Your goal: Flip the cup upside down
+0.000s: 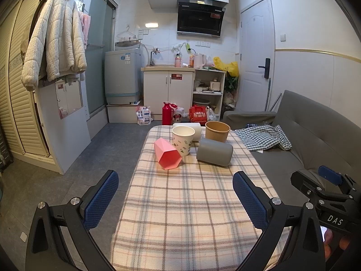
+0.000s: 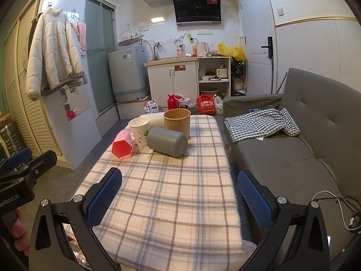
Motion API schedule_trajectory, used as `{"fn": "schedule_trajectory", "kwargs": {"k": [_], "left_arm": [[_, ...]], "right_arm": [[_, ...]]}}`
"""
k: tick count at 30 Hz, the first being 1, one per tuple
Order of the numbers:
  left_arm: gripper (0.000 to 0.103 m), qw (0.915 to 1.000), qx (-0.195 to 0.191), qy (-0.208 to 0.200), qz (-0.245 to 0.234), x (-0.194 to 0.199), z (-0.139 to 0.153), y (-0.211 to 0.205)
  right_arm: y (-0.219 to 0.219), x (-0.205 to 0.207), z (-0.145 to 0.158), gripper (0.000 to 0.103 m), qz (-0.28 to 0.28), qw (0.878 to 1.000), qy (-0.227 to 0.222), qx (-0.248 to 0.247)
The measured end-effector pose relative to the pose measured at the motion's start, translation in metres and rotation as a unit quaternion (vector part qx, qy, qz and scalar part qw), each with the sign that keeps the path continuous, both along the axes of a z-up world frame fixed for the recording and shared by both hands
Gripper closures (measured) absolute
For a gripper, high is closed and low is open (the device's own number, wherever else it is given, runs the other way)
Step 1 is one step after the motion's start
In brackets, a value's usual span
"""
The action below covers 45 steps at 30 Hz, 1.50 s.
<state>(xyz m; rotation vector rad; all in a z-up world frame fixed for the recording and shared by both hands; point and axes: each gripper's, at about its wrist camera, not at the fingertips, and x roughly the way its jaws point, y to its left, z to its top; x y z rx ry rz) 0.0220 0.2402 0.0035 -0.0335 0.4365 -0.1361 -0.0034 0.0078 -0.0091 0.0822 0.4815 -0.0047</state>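
Note:
Several cups sit at the far end of a plaid-covered table (image 1: 180, 203). A pink hexagonal cup (image 1: 168, 156) (image 2: 122, 145) lies on its side, mouth toward me. A grey cup (image 1: 214, 151) (image 2: 167, 141) lies on its side. A white floral paper cup (image 1: 183, 140) (image 2: 140, 131) and a brown paper cup (image 1: 217, 131) (image 2: 177, 122) stand upright. A white cup (image 1: 191, 128) lies behind them. My left gripper (image 1: 176, 201) is open and empty, well short of the cups. My right gripper (image 2: 179, 199) is open and empty, also short of them.
A grey sofa (image 2: 304, 149) with a checked cloth (image 2: 259, 124) runs along the table's right side. Floor lies to the left, with a white cabinet (image 1: 67, 124). Bags and a red thermos (image 1: 167, 113) stand on the floor beyond the table. A white cable (image 2: 338, 212) lies on the sofa.

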Motion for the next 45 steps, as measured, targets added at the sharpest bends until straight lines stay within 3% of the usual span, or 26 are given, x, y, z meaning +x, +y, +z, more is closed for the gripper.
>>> {"fn": "schedule_trajectory", "kwargs": {"k": [36, 45], "left_arm": [[0.0, 1.0, 0.0, 0.004, -0.001, 0.002, -0.005, -0.003], [0.0, 0.9995, 0.0, 0.031, 0.001, 0.02, -0.014, -0.004]], "right_arm": [[0.003, 0.005, -0.006, 0.0, 0.002, 1.0, 0.008, 0.0], [0.012, 0.024, -0.013, 0.0, 0.02, 0.999, 0.032, -0.014]]}}
